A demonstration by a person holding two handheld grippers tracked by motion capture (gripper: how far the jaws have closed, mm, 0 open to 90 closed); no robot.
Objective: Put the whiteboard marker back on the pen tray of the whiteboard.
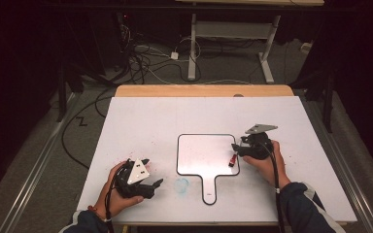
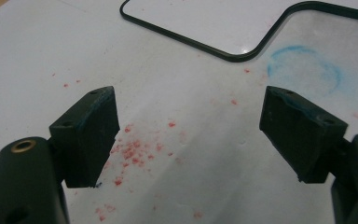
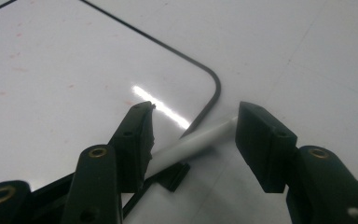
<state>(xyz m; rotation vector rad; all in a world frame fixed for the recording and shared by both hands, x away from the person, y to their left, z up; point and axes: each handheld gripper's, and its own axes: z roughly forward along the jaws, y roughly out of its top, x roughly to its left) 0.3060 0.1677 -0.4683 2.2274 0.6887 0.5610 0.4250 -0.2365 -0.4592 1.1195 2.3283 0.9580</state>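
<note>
— Two grippers, one marker, one whiteboard: that is the whole count, plus a scatter of red crumbs too many to number and one pale blue smudge (image 1: 181, 185) on the white table (image 1: 141, 116).

— Where is the marker?

— At the right edge of the small handled whiteboard (image 1: 205, 154), low on that side. From above, the marker (image 1: 232, 160) shows a red end and hangs from the right gripper (image 1: 237, 149). In the right gripper view its white barrel (image 3: 191, 145) runs slantwise between the jaws, lying against the left pad, while the right pad seems to meet only its far tip.

— So a firm grip?

— I judge it loose. The jaws stand half apart with the barrel skewed across them; I cannot tell whether both pads truly press. If the hand tilts or lifts quickly, the marker could pivot or slip out onto the board.

— And the other hand?

— The left gripper (image 1: 151, 183) rests near the table's front left, jaws wide apart and empty, above the red crumbs (image 2: 133, 151). Dragging it forward would smear them or nudge the board's black rim (image 2: 242, 53).
</note>
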